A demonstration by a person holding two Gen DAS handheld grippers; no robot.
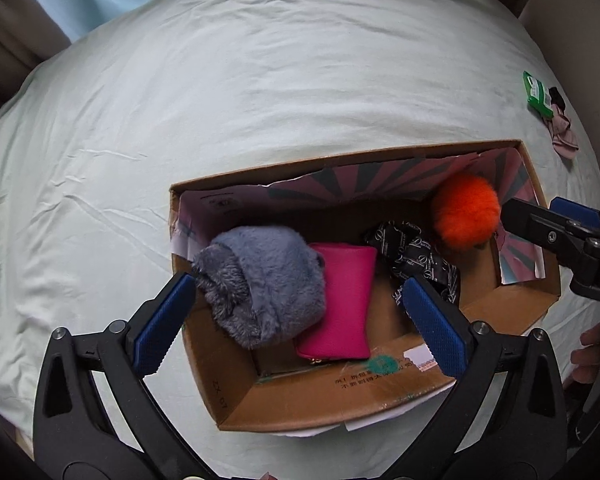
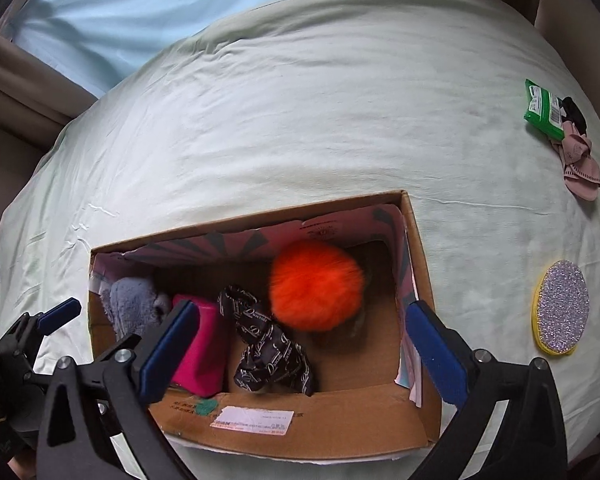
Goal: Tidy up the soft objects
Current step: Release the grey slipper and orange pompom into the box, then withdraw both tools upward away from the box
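An open cardboard box sits on a pale green bed sheet. Inside lie a grey furry item, a magenta pouch, a black printed cloth and an orange pompom, blurred in the right wrist view. My left gripper is open over the box, empty. My right gripper is open above the box, empty; it also shows in the left wrist view at the right.
On the sheet to the right lie a green packet, a pink cloth item, a black item and a glittery oval pad with a yellow rim. Curtains hang beyond the bed.
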